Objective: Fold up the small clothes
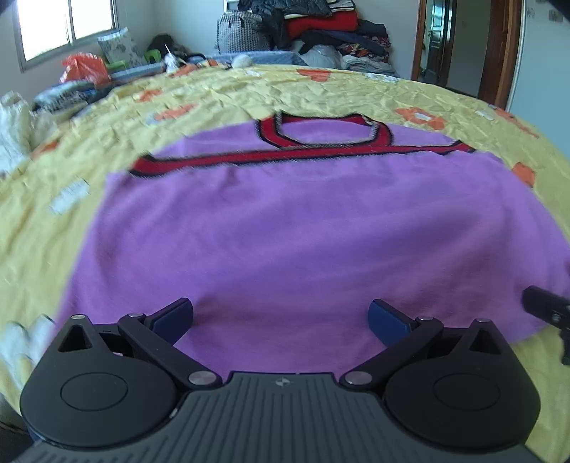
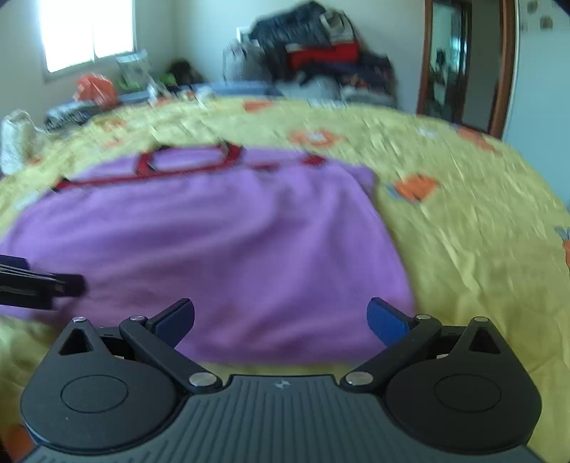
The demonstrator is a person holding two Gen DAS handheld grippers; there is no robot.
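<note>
One purple shirt (image 1: 302, 231) with a red-and-black collar lies flat on the bed (image 1: 213, 96), covered by a yellow flowered sheet. Two hand-held grippers hover over its near hem: the left hand-held gripper (image 1: 281, 318) and the right hand-held gripper (image 2: 281, 318), both spread wide, holding nothing. Bare sheet surrounds the shirt; a clothes pile (image 1: 320, 32) sits beyond.

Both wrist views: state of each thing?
Left tool: open, empty, over the top's near hem.
Right tool: open, empty, at the hem's right part.
Purple top: spread flat, unfolded, collar far.
Yellow sheet: wrinkled, under the top.
Door: open.
</note>
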